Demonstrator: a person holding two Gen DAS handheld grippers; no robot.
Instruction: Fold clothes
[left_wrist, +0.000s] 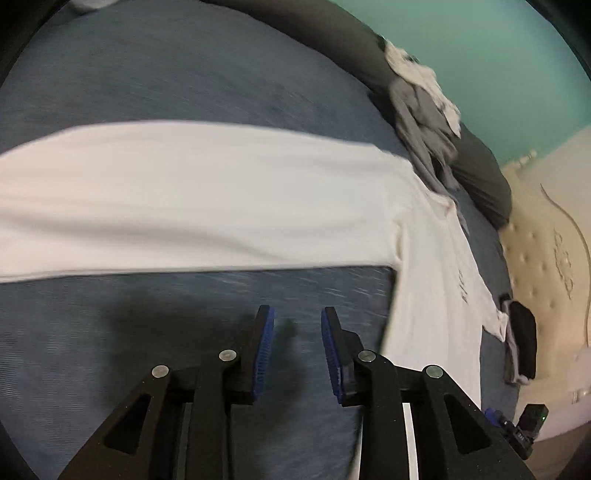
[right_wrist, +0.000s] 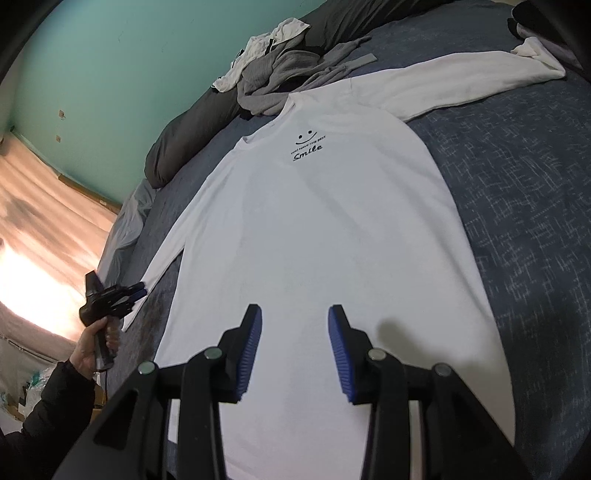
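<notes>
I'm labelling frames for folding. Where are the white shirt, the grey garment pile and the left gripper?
white shirt (right_wrist: 314, 229): right wrist view, chest panel.
grey garment pile (right_wrist: 280, 77): right wrist view, crumpled middle.
left gripper (left_wrist: 297, 325): left wrist view, between its open jaws.

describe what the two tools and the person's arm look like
Both the left tool and right tool have black angular linkage arms with round silver pins and ribbed blue pads. The arm wears a black puffy sleeve.
</notes>
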